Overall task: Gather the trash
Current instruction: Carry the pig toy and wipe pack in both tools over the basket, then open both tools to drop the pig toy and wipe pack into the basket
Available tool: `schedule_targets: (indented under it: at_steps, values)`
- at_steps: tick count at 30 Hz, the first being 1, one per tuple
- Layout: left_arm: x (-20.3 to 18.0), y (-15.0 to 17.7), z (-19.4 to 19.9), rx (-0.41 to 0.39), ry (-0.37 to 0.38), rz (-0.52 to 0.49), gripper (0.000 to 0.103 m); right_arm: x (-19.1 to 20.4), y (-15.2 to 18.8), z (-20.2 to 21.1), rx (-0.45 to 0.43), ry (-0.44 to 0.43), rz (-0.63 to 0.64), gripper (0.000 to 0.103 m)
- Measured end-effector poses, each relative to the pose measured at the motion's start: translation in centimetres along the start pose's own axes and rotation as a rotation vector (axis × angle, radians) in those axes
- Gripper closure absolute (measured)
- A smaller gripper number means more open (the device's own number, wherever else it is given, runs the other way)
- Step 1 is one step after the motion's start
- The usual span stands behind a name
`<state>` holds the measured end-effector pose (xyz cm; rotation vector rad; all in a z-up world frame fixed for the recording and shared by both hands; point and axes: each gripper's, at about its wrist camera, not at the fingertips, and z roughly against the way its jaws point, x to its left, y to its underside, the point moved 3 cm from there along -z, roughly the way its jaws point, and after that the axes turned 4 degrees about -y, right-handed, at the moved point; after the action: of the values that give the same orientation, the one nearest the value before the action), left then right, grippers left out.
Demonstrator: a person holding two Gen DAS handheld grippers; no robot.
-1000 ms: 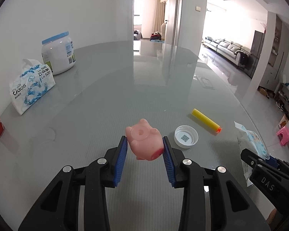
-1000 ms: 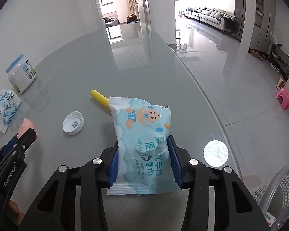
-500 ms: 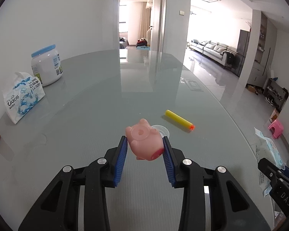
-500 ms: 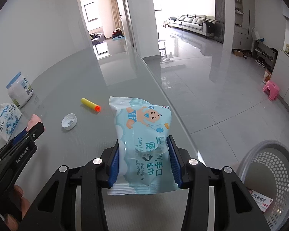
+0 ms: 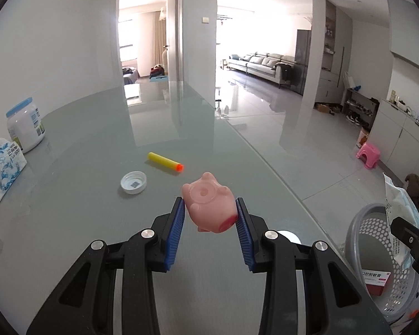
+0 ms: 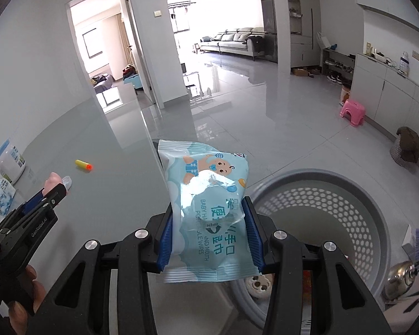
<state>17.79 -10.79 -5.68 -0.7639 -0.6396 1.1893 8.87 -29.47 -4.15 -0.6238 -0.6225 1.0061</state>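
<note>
L gripper (image 5: 210,217) is clamped on a pink pig toy (image 5: 208,206), blue pads pressing both its sides, held above the glass table (image 5: 103,237) near its right edge. R gripper (image 6: 208,222) is clamped on a light-blue baby wipes pack (image 6: 206,195), pads squeezing its lower half, pack upright and sticking out past the tips. It hangs just left of a grey perforated basket (image 6: 357,195) on the floor beside the table; the basket holds a red-and-white box (image 5: 375,277) w/ some other bits I can't make out.

On the table, far side from the pig: a yellow foam dart w/ orange tip (image 5: 165,162), and just nearer-left of it a white bottle cap (image 5: 133,182), open side up. Far left sit a white jar w/ blue lid (image 5: 25,124) and a tissue pack (image 5: 2,169), touching or nearly so. A pink stool (image 5: 368,155) stands on the floor at right.
</note>
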Motion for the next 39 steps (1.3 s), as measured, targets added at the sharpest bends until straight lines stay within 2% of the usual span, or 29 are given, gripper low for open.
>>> schedule_targets:
  at_steps: [10,21,28,33,39]
  values:
    - [-7.7,0.3,1.6,-0.017,0.118,-0.084,0.067,-7.5,1.1,2.7,-0.026,0.065,-0.113,0.06]
    - [-17.3,1.6,1.0,0.04,0.272,-0.195,0.067,-14.7,3.4,4.7,-0.019,0.155,-0.192,0.06]
    - [-21.1,2.6,-0.1,0.075,0.333,-0.283,0.067,-16.4,4.4,4.4,0.009,0.178,-0.212,0.06]
    - [-22.3,3.2,-0.6,0.107,0.355,-0.334,0.066,-15.8,4.1,3.0,0.049,0.164,-0.212,0.06]
    - [-22.8,4.5,-2.0,0.185,0.356,-0.385,0.065,-15.7,4.4,1.8,0.079,0.171,-0.22,0.059]
